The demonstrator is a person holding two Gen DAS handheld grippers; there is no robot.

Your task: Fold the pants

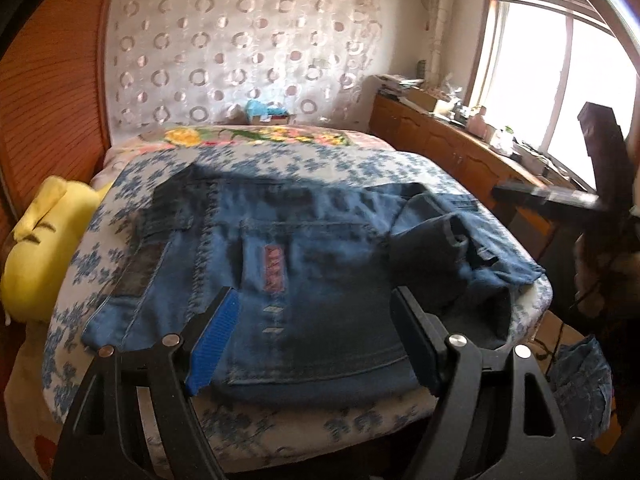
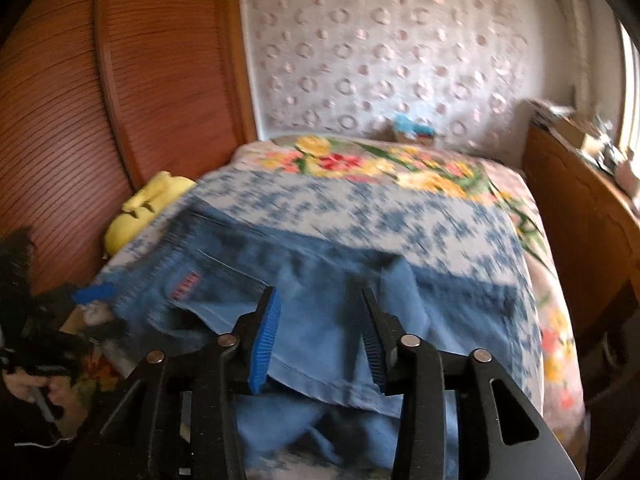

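Blue denim pants (image 1: 304,280) lie across the near end of the bed (image 1: 280,152), waistband and back pocket toward me, one leg bunched at the right (image 1: 460,264). My left gripper (image 1: 316,312) is open and empty just above the waist edge. In the right wrist view the pants (image 2: 320,320) lie on the bed (image 2: 400,216), part of them hanging over the near edge. My right gripper (image 2: 320,316) is open over that edge, holding nothing. The left gripper's blue pad (image 2: 94,294) shows at the far left.
A yellow plush toy (image 1: 44,240) lies at the bed's left beside a wooden wardrobe (image 1: 52,80). A wooden cabinet with clutter (image 1: 452,136) runs along the right under a window (image 1: 568,80). A box with a blue item (image 1: 268,114) sits at the bed's head.
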